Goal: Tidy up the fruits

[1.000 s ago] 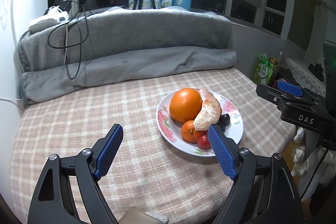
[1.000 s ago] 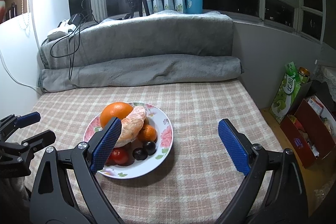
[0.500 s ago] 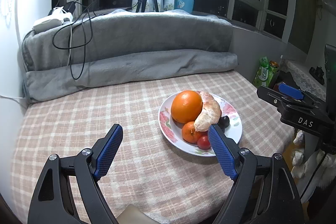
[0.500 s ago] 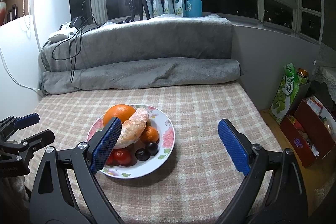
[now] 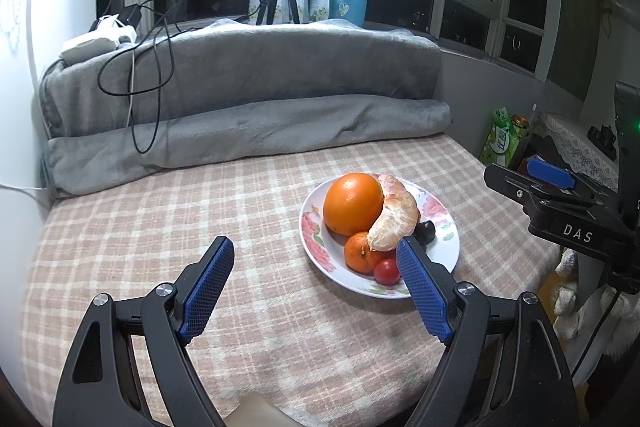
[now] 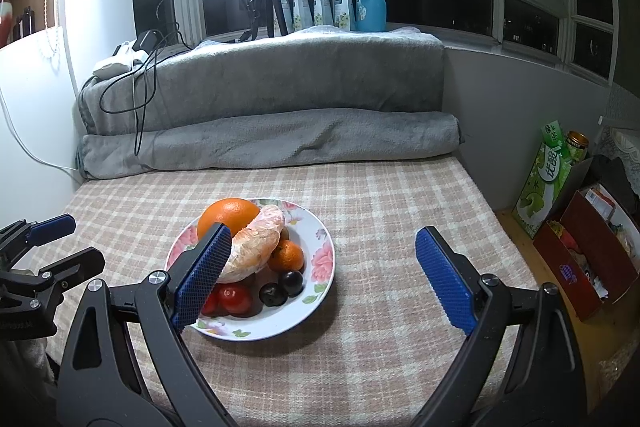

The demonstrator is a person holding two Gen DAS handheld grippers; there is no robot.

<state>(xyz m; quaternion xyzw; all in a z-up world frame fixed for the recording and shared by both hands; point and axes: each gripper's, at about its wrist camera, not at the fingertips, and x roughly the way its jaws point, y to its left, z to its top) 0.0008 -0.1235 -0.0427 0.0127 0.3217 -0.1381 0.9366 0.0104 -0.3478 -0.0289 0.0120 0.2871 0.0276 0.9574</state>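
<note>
1. Looking down, I see the checked table (image 6: 400,195) carrying the floral plate (image 6: 320,263).
2. My left gripper (image 5: 316,269) and right gripper (image 6: 324,255) hover with jaws spread, empty.
3. On the plate: orange (image 5: 352,203), peeled pomelo wedge (image 5: 394,223), mandarin (image 6: 287,255), tomato (image 6: 235,298), grapes (image 6: 291,282).

Checked tablecloth (image 6: 380,195): floral plate (image 6: 324,259), rolled grey blanket (image 6: 280,143).

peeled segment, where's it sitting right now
The peeled segment lies on the plate, leaning against the big orange on its left, with the small orange at its right and the tomatoes in front.
</note>
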